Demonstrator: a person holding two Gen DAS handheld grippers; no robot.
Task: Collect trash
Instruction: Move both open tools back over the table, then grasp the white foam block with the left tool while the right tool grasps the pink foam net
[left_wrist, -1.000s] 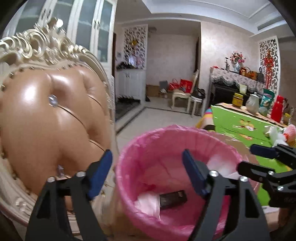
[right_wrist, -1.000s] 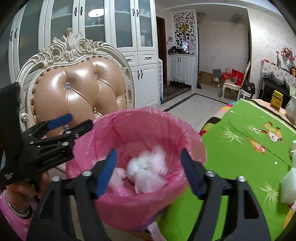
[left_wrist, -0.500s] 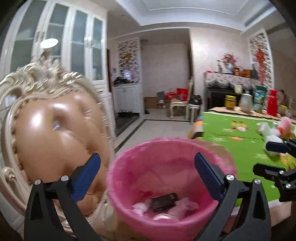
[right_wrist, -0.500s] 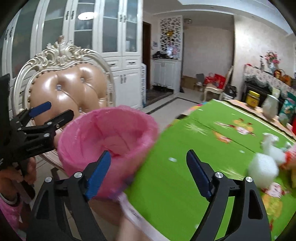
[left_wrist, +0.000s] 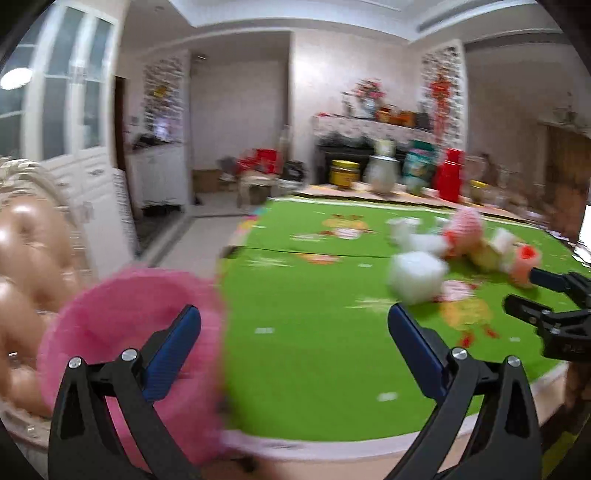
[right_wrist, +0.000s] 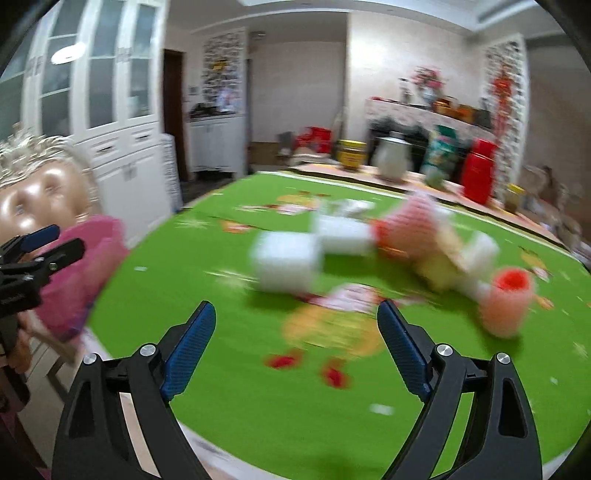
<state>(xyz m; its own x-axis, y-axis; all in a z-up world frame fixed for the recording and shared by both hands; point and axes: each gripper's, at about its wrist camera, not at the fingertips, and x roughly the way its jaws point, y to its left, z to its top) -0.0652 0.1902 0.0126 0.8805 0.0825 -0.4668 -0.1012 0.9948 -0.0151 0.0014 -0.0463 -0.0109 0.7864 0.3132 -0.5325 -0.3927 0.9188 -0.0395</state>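
A tufted tan chair (right_wrist: 35, 199) is standing before white glass-door cabinets (right_wrist: 99, 110); a red flask (right_wrist: 478, 171) and yellow jar (right_wrist: 351, 153) are sitting on the tabletop's (right_wrist: 229, 332) far edge.

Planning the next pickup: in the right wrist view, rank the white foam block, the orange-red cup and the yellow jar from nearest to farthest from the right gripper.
From the right gripper:
1. White foam block, ahead, slightly left.
2. Orange-red cup, off to the right; close to the block's range, so this order is tentative.
3. Yellow jar, at the table's far edge.

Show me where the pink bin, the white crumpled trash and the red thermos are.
pink bin (left_wrist: 122, 306): left wrist view, on its liner's inner wall.
white crumpled trash (right_wrist: 286, 264): right wrist view, middle of the blurred white lump.
red thermos (right_wrist: 478, 171): right wrist view, on its body.
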